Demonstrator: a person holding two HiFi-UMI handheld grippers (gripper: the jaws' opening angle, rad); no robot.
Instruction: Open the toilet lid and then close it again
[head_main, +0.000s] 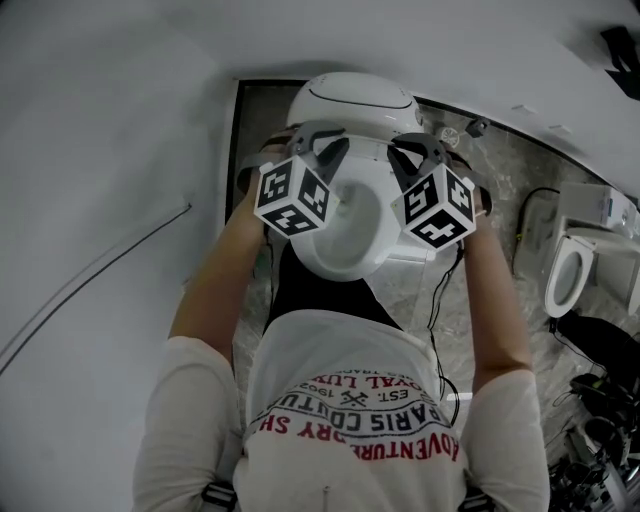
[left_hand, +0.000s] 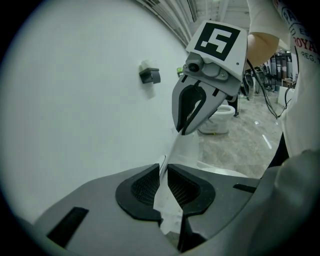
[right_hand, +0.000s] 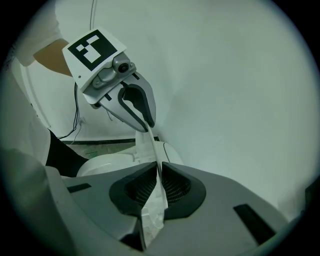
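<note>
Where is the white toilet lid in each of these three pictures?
Head view: thin white plastic toilet lid at picture centre.
Left gripper view: edge-on at bottom centre, pinched in the left claw.
Right gripper view: edge-on at bottom centre, pinched in the right claw.
Shared landmark: grey marbled floor.

T-shirt (head_main: 340, 360) print, upside dn: "PARIS COUTU…", "ADVENTURE", "EST."

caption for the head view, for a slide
Left gripper and right gripper pinch opposite sides of the white toilet lid, seen from above.
</note>
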